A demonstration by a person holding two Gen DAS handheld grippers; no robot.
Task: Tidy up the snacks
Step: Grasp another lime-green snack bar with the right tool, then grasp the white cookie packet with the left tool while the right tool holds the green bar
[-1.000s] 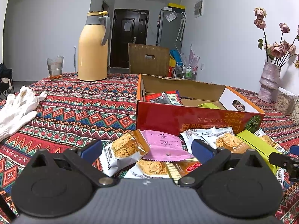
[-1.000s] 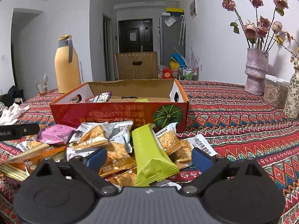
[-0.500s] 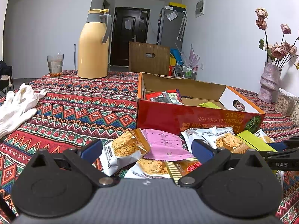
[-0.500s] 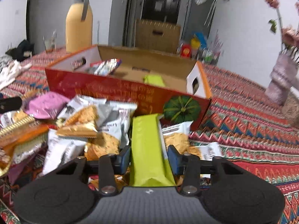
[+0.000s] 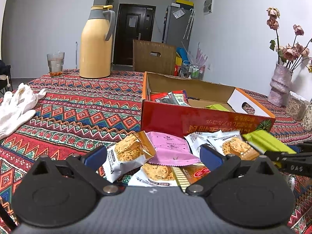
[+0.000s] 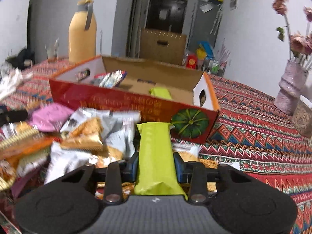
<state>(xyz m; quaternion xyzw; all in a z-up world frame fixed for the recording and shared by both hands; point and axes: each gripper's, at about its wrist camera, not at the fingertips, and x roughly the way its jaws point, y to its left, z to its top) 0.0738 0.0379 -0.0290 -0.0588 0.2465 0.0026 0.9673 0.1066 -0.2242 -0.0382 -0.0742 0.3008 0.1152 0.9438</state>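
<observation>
A heap of snack packets lies on the patterned tablecloth in front of an open red cardboard box [image 5: 195, 119]. In the right wrist view a lime-green snack bar [image 6: 154, 146] points toward the box [image 6: 117, 101], and my right gripper [image 6: 156, 161] is closing on it, pads pressing both its sides. From the left wrist view, that green bar [image 5: 261, 140] and the right gripper [image 5: 288, 156] show at the right edge. My left gripper [image 5: 152, 154] hangs open over a pink packet [image 5: 169, 146] and a cookie packet [image 5: 126, 152], gripping nothing. Several packets lie inside the box, one of them another green bar [image 6: 159, 93].
A yellow thermos jug [image 5: 96, 44] and a drinking glass [image 5: 55, 62] stand at the far left of the table. White gloves [image 5: 17, 103] lie near its left edge. A vase [image 5: 278, 87] of dried flowers stands to the right, beyond the box.
My right gripper went from wide open to shut on the green bar, moved closer to the box and rolled a little. The left gripper stayed still and open.
</observation>
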